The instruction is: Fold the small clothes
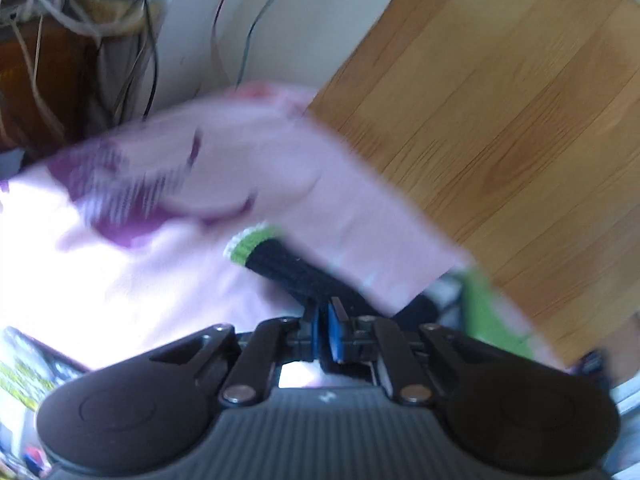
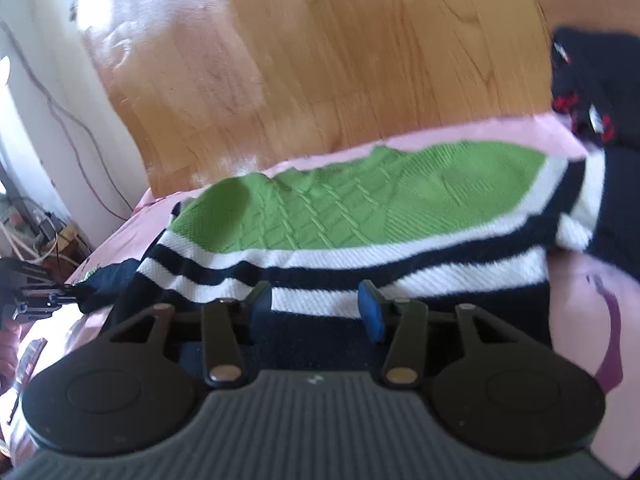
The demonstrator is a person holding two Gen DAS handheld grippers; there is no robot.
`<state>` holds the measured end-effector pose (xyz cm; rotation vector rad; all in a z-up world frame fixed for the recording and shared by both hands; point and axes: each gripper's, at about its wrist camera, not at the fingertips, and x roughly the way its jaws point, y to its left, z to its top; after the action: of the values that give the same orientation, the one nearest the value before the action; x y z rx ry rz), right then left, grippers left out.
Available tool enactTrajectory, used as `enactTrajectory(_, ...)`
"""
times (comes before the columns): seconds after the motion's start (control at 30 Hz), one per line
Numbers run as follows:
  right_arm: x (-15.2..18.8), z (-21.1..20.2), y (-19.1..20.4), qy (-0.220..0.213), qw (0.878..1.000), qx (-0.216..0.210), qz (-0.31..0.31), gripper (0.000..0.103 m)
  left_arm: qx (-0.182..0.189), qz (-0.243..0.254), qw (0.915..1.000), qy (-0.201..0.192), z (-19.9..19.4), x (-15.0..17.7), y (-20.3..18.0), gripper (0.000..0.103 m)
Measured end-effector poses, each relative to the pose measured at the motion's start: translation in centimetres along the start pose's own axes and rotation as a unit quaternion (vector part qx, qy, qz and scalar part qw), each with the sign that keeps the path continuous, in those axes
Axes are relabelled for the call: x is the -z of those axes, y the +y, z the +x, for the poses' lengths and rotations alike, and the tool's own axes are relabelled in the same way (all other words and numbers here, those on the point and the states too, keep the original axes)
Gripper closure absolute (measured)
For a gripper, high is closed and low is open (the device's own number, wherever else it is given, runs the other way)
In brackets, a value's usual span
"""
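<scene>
A small knitted sweater (image 2: 360, 208), green with white and navy stripes, lies on a pink sheet (image 2: 472, 132) on the bed. My right gripper (image 2: 316, 306) is open, its blue pads just above the sweater's navy hem. My left gripper (image 1: 325, 334) is shut on the sweater's navy sleeve (image 1: 296, 270), whose green and white cuff (image 1: 250, 244) points away over the pink sheet (image 1: 160, 280). The left gripper also shows at the left edge of the right wrist view (image 2: 60, 298), holding the sleeve out to the side.
Wooden floor (image 2: 300, 60) lies beyond the bed's edge. A white wall with cables (image 1: 248, 32) and a tangle of cords (image 1: 60, 8) stand to the left. A dark garment with red marks (image 2: 588, 80) lies at the right. The sheet carries a purple print (image 1: 120, 192).
</scene>
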<state>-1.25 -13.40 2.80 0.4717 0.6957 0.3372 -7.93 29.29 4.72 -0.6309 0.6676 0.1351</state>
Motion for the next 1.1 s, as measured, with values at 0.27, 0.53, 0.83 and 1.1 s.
enactTrajectory(0.27, 0.1, 0.7, 0.1, 0.004, 1.000, -0.003, 0.008, 0.052, -0.010, -0.011, 0.9875, -0.157, -9.7, -4.8, 2.4, 0.097)
enactTrajectory(0.53, 0.1, 0.8, 0.0, 0.012, 1.000, -0.011, 0.005, 0.049, -0.009, 0.024, 0.9919, -0.125, -6.6, -3.4, -0.1, 0.097)
enactTrajectory(0.83, 0.4, -2.4, 0.5, 0.026, 0.997, -0.067, -0.040, 0.048, -0.077, 0.115, 0.9892, -0.047, -6.6, -0.2, -2.8, 0.056)
enactTrajectory(1.1, 1.7, -10.7, -4.9, -0.011, 1.000, 0.008, -0.015, 0.048, 0.020, 0.212, 0.9738, 0.080, -7.9, 10.4, -4.9, 0.055)
